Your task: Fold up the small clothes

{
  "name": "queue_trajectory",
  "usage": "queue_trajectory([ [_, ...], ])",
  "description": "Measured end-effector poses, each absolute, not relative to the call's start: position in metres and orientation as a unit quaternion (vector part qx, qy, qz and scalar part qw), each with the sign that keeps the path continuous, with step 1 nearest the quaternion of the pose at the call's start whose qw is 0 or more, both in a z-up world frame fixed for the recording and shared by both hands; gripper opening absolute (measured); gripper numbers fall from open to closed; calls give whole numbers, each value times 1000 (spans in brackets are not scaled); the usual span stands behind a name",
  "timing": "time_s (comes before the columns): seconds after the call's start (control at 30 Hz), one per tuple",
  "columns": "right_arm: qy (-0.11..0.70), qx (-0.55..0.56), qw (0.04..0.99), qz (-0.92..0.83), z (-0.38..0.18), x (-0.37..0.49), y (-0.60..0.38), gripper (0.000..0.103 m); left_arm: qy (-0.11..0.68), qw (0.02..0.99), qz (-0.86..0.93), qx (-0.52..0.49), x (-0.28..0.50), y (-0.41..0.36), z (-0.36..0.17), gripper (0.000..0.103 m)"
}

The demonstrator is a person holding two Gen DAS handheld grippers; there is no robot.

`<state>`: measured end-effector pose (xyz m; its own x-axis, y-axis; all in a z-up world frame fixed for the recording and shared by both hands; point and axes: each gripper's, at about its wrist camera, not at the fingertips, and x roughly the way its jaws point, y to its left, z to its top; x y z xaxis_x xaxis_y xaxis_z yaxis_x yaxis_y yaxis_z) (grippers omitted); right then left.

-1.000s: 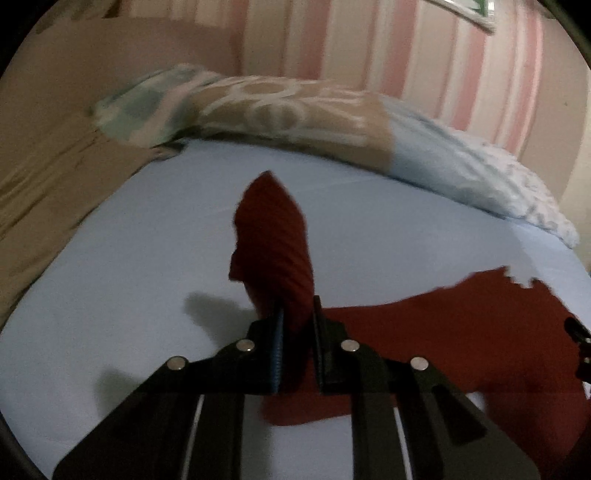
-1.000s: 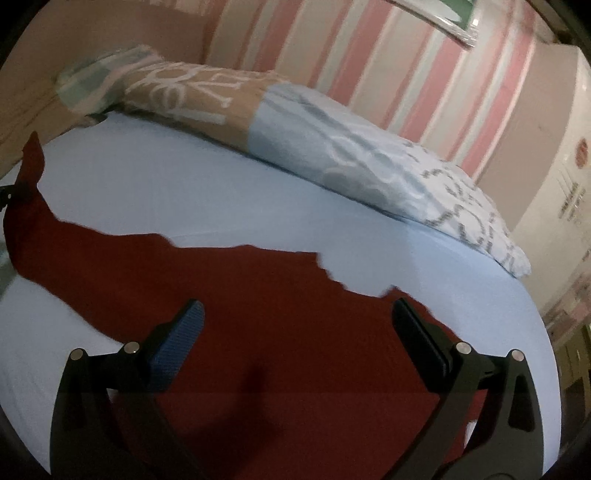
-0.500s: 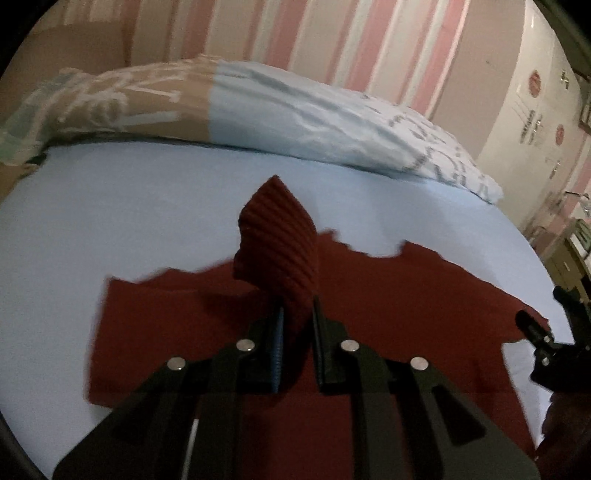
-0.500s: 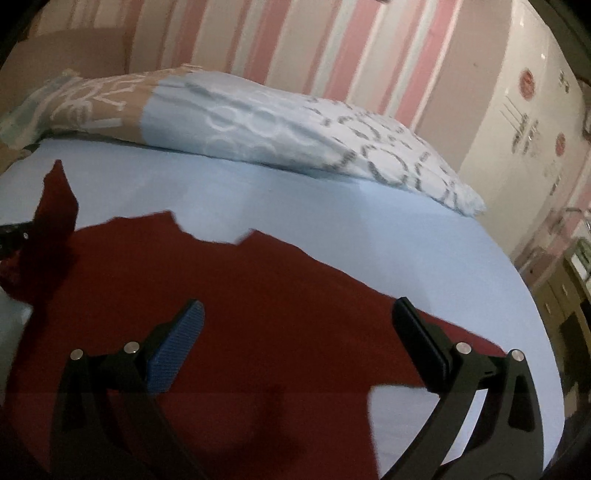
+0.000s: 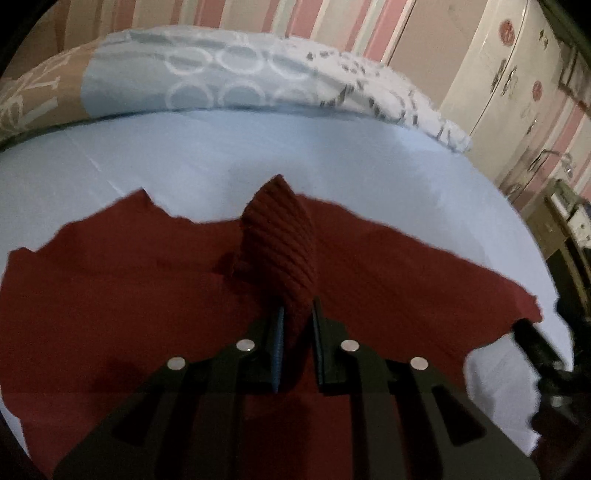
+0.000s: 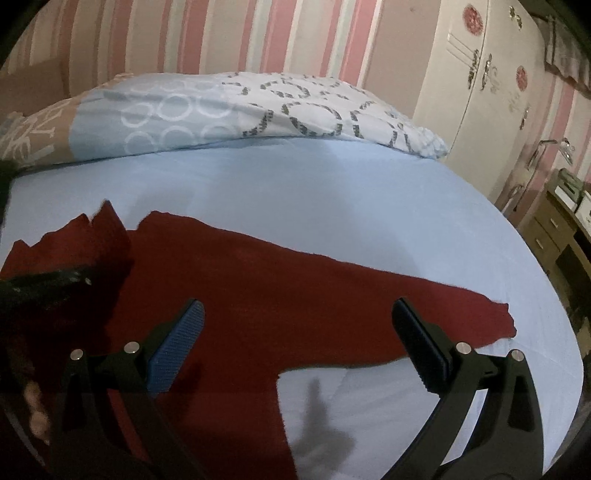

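A dark red knit garment point(image 5: 110, 280) lies spread flat on the light blue bed sheet point(image 5: 258, 147). My left gripper point(image 5: 295, 328) is shut on the garment's ribbed sleeve cuff point(image 5: 280, 251), which stands up between its fingers above the garment's body. In the right wrist view the garment point(image 6: 295, 295) stretches right to its other sleeve end point(image 6: 491, 317). My right gripper point(image 6: 299, 332) is open and empty just above the garment. The left gripper shows at that view's left edge point(image 6: 44, 284).
A patterned blue, white and tan pillow point(image 6: 221, 110) lies along the far side of the bed. A white wardrobe point(image 6: 491, 85) and a wooden drawer unit point(image 6: 561, 229) stand at the right beyond the bed's edge. Striped pink wall point(image 6: 221, 33) behind.
My left gripper has carried the sleeve cuff to the right, over the garment's body. The right gripper has also shifted right and stays open.
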<state>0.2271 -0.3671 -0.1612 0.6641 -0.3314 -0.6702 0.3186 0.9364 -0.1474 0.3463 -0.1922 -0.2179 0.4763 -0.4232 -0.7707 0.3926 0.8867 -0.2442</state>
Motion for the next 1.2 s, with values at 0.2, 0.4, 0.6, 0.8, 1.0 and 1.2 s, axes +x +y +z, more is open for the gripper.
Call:
queue_trajectory([
  [0.2, 380, -11, 908, -179, -166, 230, -373, 100, 454, 869, -197, 11, 326, -171, -225, 96],
  [0.4, 386, -13, 908, -160, -168, 235, -362, 100, 438, 882, -173, 10, 292, -112, -213, 96],
  [0.6, 413, -1, 905, -104, -184, 264, -327, 100, 411, 905, -114, 2, 292, -55, -202, 96],
  [0.8, 450, -13, 889, -85, -217, 305, -300, 100, 412, 906, -98, 5, 297, -34, -207, 96],
  [1.0, 464, 3, 883, -72, -234, 315, -288, 80, 400, 912, -89, 39, 297, -33, -210, 96],
  [1.2, 457, -7, 887, -63, -233, 321, -280, 27, 393, 915, -85, 36, 300, -30, -206, 96],
])
